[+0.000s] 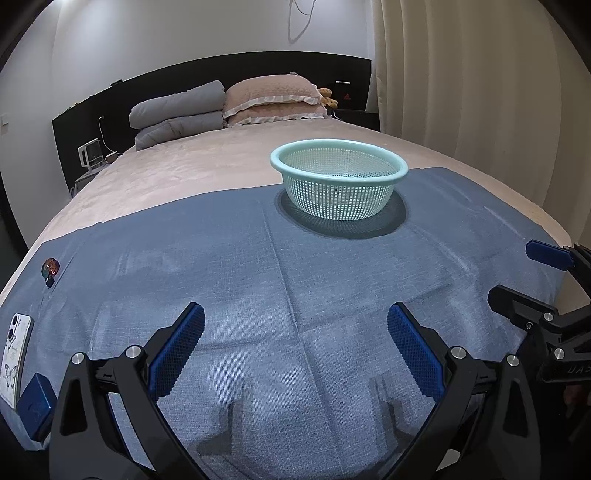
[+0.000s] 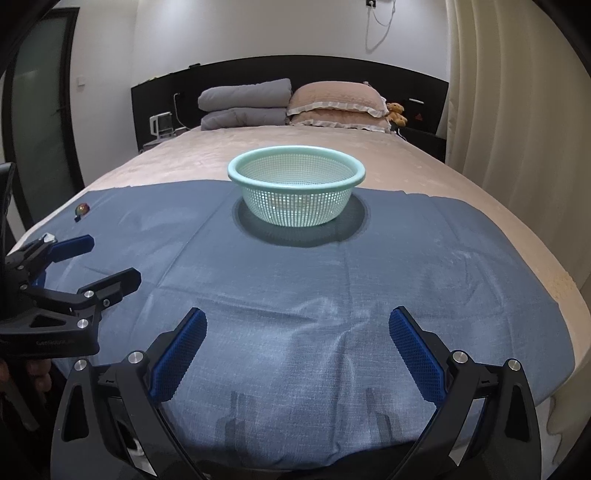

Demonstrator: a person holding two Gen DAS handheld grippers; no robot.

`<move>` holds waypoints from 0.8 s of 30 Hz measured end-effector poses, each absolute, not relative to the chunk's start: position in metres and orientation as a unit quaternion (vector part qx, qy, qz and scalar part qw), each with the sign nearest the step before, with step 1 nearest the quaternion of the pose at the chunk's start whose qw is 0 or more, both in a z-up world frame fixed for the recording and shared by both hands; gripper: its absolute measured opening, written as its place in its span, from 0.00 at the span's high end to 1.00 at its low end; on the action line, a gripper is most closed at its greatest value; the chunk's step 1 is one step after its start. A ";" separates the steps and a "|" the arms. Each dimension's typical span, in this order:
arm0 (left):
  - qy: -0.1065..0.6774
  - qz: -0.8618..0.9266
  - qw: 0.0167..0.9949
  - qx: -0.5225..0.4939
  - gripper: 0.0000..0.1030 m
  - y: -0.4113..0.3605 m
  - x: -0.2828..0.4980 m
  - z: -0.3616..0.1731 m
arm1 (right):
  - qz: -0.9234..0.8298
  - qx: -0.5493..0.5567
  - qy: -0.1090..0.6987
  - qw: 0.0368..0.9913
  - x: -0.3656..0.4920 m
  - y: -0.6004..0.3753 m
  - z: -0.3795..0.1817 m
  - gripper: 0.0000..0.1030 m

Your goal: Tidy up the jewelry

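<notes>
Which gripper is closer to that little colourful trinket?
The left gripper: the trinket lies at the blue cloth's far-left edge; the right gripper is farther away.

Bed (image 2: 192, 155) with beige cover, blue cloth (image 2: 332, 295) spread across its foot end, creased. At the head end: two folded grey quilts (image 2: 245, 105) stacked left, two pink frilled pillows (image 2: 338, 107) stacked right, touching. Small teddy bear (image 2: 397, 112) just beside the pillows at the head-right corner. Black headboard (image 2: 332, 70) behind, white wall above with a cable (image 2: 380, 26) hanging from a socket. Cream curtain (image 2: 517, 110) along the bed's right edge. Clear kettle (image 2: 162, 123) on a nightstand off the head-left corner. Phone in butterfly case (image 1: 14, 354) near the cloth's left edge, dark blue box (image 1: 35, 406) just beside it.
</notes>
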State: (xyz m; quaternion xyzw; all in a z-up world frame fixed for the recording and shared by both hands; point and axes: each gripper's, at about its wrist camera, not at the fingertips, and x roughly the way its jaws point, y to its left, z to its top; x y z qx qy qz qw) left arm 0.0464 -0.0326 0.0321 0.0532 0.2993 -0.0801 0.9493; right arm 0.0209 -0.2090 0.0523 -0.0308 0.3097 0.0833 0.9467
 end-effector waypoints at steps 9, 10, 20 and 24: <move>0.298 -0.069 0.951 0.044 0.06 -0.029 0.046 0.033 | 0.081 -0.017 0.311 0.947 0.022 -0.216 0.052 0.08; 0.300 -0.070 0.950 0.044 0.06 -0.029 0.047 0.033 | 0.080 -0.016 0.310 0.947 0.022 -0.217 0.052 0.08; 0.306 -0.075 0.948 0.051 0.06 -0.032 0.047 0.030 | 0.080 -0.011 0.312 0.947 0.021 -0.219 0.051 0.08; 0.309 -0.076 0.947 0.055 0.06 -0.033 0.046 0.030 | 0.082 -0.010 0.312 0.947 0.021 -0.220 0.051 0.08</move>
